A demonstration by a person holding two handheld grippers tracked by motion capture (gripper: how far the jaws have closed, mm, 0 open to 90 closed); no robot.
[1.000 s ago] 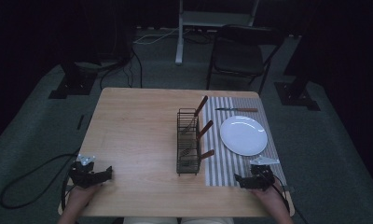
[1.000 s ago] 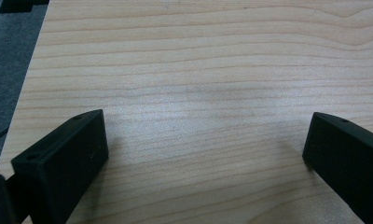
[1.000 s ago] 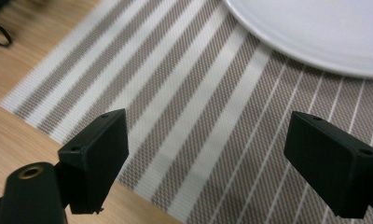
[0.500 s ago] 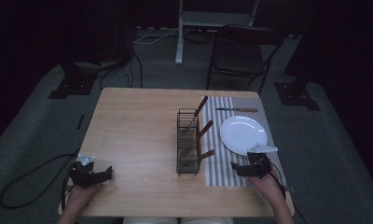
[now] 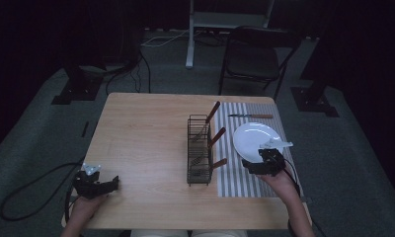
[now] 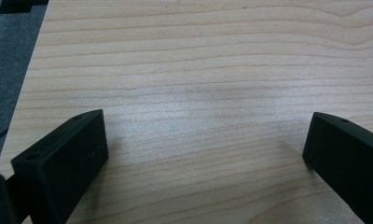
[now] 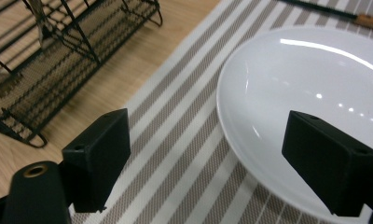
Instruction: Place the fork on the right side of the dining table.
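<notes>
R gripper [image 5: 250, 166] w/ jaws spread wide, hovering at near rim of white plate [image 7: 310, 93] on striped placemat [image 7: 184, 140], beside wire cutlery rack [image 5: 199, 148]. L gripper [image 5: 112, 182] released, over bare wooden table [image 6: 198, 70].

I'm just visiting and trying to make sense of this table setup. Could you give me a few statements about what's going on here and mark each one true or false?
1. The round white plate lies on the grey-and-white striped placemat. True.
2. The right tongs are clamped shut on the plate. False: their jaws stand open, with the plate's near rim between them.
3. The black wire cutlery rack holds wooden-handled utensils. True.
4. The left tongs are holding a spoon. False: they are open over the bare light wooden table.
5. The wooden-handled knife lies on the plate. False: it lies on the placemat beyond the plate.
</notes>
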